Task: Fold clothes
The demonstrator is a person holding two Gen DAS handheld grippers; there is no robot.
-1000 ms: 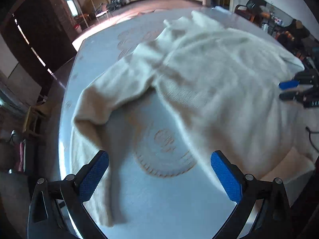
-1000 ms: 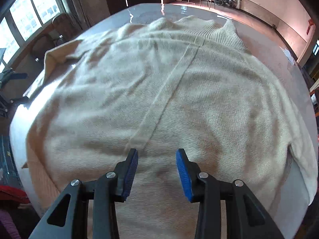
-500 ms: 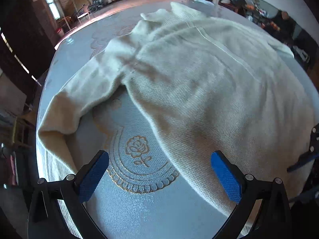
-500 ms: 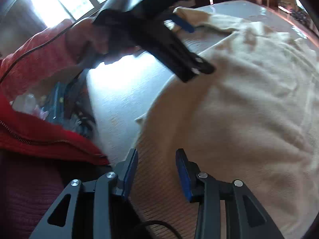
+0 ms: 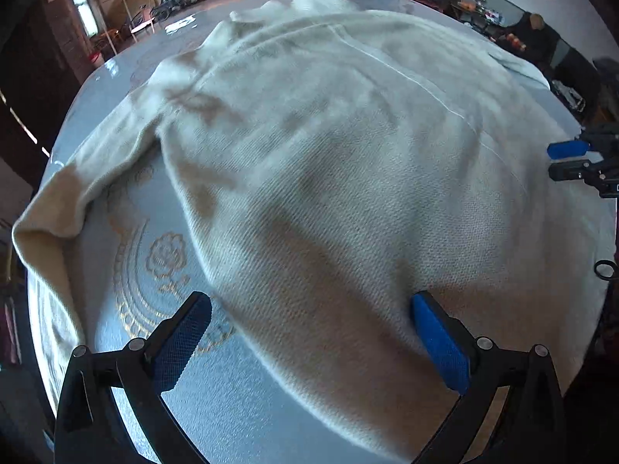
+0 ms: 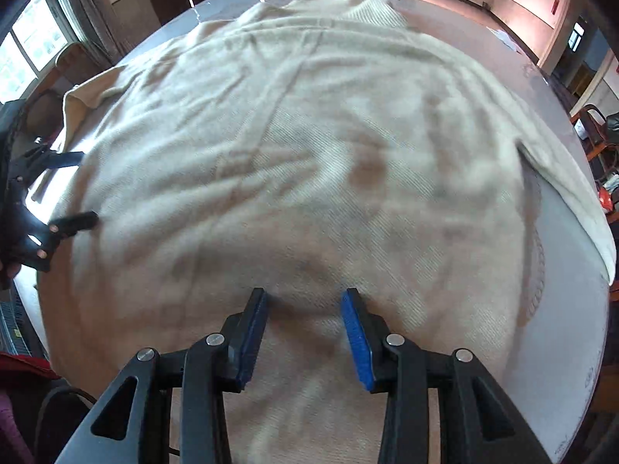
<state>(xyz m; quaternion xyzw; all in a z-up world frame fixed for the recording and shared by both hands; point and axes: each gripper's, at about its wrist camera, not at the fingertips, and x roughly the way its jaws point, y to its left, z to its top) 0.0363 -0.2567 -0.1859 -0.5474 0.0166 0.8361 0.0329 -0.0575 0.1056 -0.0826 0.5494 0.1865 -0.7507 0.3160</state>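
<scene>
A cream knit sweater lies spread flat over a round table with a pale embroidered cloth. Its collar points to the far side. One sleeve bends down along the left edge of the table, the other sleeve runs along the right edge. My left gripper is open wide, low over the sweater's near left hem. My right gripper hovers over the lower middle of the sweater, jaws apart, nothing pinched. Each gripper shows at the edge of the other's view, the right gripper and the left gripper.
A gold rose pattern shows on the bare cloth beside the sweater. The bare cloth also shows at the right. Chairs and dark clutter stand around the table. A person's red sleeve is at the near left.
The left gripper has sunk and shifted right, so the sweater's hem now lies between its fingers. The right gripper swung off toward the red sleeve and came back over the sweater.
</scene>
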